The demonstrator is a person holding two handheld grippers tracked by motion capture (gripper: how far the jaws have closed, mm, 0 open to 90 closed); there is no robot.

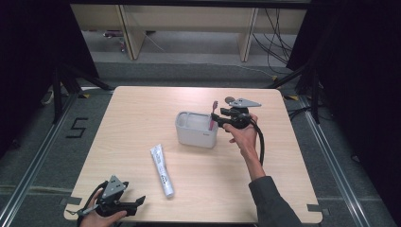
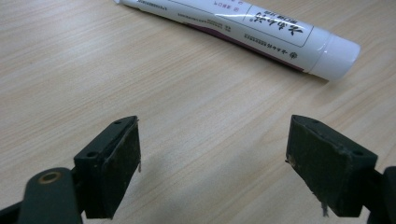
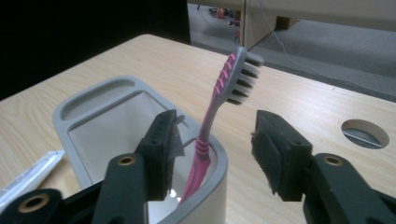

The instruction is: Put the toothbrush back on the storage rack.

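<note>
High view: the right gripper (image 1: pixel 218 119) sits at the right rim of the grey holder (image 1: pixel 197 128), with the pink toothbrush (image 1: pixel 213 117) standing head-up in the compartment just in front of its tips. The left gripper (image 1: pixel 137 202) rests at the near left corner of the table (image 1: pixel 142 109), and the toothpaste tube (image 1: pixel 161 170) lies flat a short way ahead and to the right of it.

Left gripper view: the jaws stand wide with bare wood between them. The tube (image 2: pixel 243 32) lies crosswise beyond the tips, cap toward the right jaw's side, not touching either pad. To pick it up well, I would go in across the tube's body near its middle, where the soft tube will flatten a little and the grip stays balanced, not on the slippery cap.

Right gripper view: the jaws are parted about halfway, and the toothbrush (image 3: pixel 210 121) leans between them, its handle closer to the left pad (image 3: pixel 168 144) but clear of both. It looks released into the holder (image 3: pixel 93 121). The safe way out, I judge, is to open no narrower and lift straight up and back, so neither pad catches the bristle head and tips the brush out.
</note>
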